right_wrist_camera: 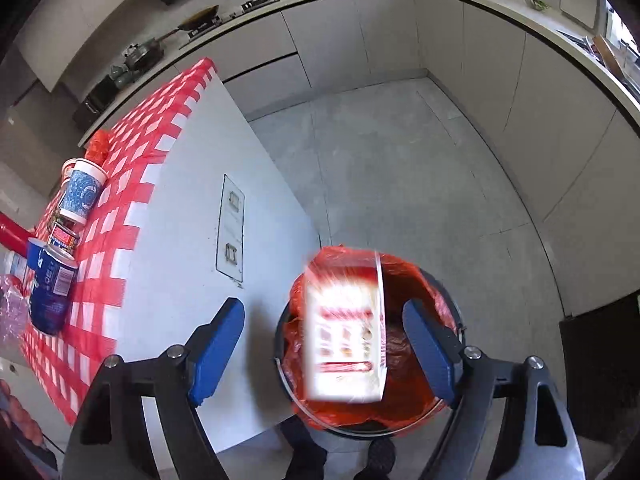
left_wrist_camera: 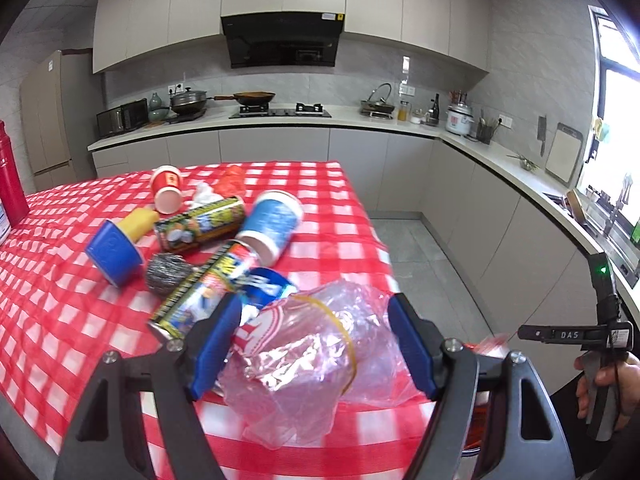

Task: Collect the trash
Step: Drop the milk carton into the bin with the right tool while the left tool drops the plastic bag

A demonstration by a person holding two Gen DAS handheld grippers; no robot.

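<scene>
Showing the left wrist view first: the left tongs [left_wrist_camera: 314, 344] stand part open over the near edge of the bench [left_wrist_camera: 60, 320], which wears a red-and-white checked cloth. A crumpled clear plastic bag [left_wrist_camera: 312, 364] with a yellow rubber band lies between the blue pads; whether the pads press it cannot be told, and it appears to lie on the cloth. Ahead of these tongs, much trash is left: a blue-and-white paper cup [left_wrist_camera: 270, 226] on its side, two printed cans [left_wrist_camera: 200, 226] [left_wrist_camera: 204, 288], a steel scourer [left_wrist_camera: 166, 272], a blue tub [left_wrist_camera: 114, 252], a yellow item [left_wrist_camera: 138, 222], a red paper cup [left_wrist_camera: 167, 190], and a crushed blue can [left_wrist_camera: 264, 282] just beyond the bag. At far right a hand [left_wrist_camera: 608, 388] grips the handle of the other tool.

Right wrist view: the right tongs [right_wrist_camera: 326, 344] point steeply down, jaws wide, over a round bin [right_wrist_camera: 456, 316] lined with a red bag [right_wrist_camera: 400, 408] on the floor. A red-and-white printed carton [right_wrist_camera: 344, 336], blurred, hangs free between the pads, touching neither, directly above the bin mouth; it reads as released and dropping. Left of these tongs, the blue can [right_wrist_camera: 50, 292] and the paper cup [right_wrist_camera: 82, 196] lie on the bench.

Judged progress: early to middle. One piece is going into the bin; most of the pile is uncollected.
</scene>
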